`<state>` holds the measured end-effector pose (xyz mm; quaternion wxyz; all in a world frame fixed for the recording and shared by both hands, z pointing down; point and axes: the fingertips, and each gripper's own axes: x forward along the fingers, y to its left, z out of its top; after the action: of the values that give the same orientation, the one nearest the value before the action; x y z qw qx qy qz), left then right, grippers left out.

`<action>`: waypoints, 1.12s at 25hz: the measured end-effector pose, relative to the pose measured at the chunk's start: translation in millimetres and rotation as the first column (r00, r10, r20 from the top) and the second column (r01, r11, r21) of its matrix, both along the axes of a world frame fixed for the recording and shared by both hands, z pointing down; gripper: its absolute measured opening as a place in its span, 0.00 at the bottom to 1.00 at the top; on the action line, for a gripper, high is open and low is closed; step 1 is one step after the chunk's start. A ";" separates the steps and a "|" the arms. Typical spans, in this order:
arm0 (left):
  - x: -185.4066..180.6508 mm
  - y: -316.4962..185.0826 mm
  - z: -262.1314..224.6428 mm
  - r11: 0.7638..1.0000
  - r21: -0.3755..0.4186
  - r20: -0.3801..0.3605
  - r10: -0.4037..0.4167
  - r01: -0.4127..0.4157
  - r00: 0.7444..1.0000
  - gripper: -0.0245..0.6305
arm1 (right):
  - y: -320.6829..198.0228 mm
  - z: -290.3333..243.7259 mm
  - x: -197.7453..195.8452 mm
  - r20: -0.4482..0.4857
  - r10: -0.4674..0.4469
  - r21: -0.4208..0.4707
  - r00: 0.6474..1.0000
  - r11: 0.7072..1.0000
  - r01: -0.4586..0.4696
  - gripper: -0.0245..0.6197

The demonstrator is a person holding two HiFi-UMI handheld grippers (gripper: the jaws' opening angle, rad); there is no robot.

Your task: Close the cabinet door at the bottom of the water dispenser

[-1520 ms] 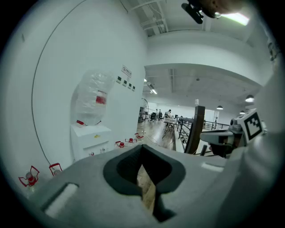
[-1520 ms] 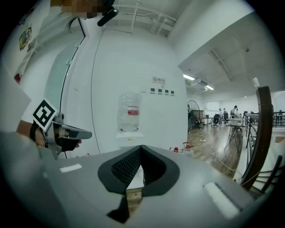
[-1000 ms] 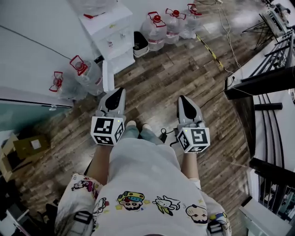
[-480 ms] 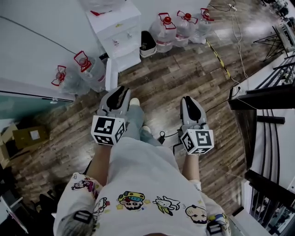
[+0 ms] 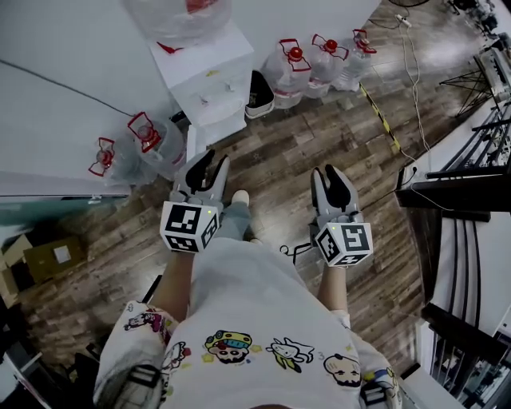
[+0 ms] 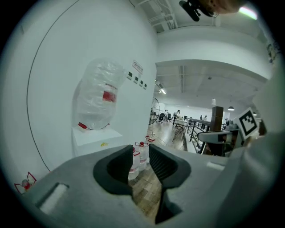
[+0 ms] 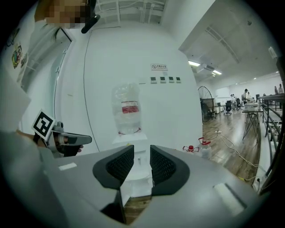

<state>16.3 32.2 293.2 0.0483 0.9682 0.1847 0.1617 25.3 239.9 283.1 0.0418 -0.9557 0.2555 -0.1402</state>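
Note:
The white water dispenser [image 5: 209, 76] stands against the wall with an upturned clear bottle [image 5: 180, 16] on top. Its bottom cabinet door [image 5: 189, 140] stands open, swung out toward me and seen edge-on. My left gripper [image 5: 210, 164] hovers just right of the door's free edge, apart from it. Its jaws have just been opening and stand open with nothing between them. My right gripper [image 5: 334, 176] is open over the floor further right, also just opened and empty. The right gripper view frames the dispenser [image 7: 136, 171] between its fingers; the left gripper [image 6: 141, 162] looks past the dispenser [image 6: 95, 138].
Full water jugs [image 5: 291, 68] line the wall right of the dispenser, and two more [image 5: 148, 132] sit to its left. A dark bin [image 5: 259, 88] stands beside it. A cardboard box [image 5: 44, 256] lies at the left, a cable [image 5: 295, 252] by my feet, a railing [image 5: 471, 184] at the right.
I have stepped closer to the dispenser, so both grippers moved forward toward it. Both pairs of jaws went from shut to open.

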 end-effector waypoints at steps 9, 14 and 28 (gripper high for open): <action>57.9 -43.6 -9.3 1.000 -0.009 -0.026 -0.029 0.028 0.999 0.22 | -40.6 -10.2 58.3 -0.019 -0.020 0.006 1.000 1.000 0.020 0.22; 70.6 -54.1 -7.2 0.998 -0.016 -0.015 -0.054 0.053 0.998 0.23 | -56.2 -7.9 75.4 -0.001 -0.062 0.006 0.998 0.998 0.062 0.24; 134.7 -80.1 -5.4 0.938 -0.003 -0.011 -0.346 0.346 0.938 0.24 | -97.4 -6.9 193.8 -0.007 -0.375 0.016 0.927 0.927 0.375 0.26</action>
<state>151.0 -48.0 287.8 0.0754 0.9864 0.0120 0.1453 219.1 142.5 276.2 0.0220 -0.8890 0.4348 -0.1418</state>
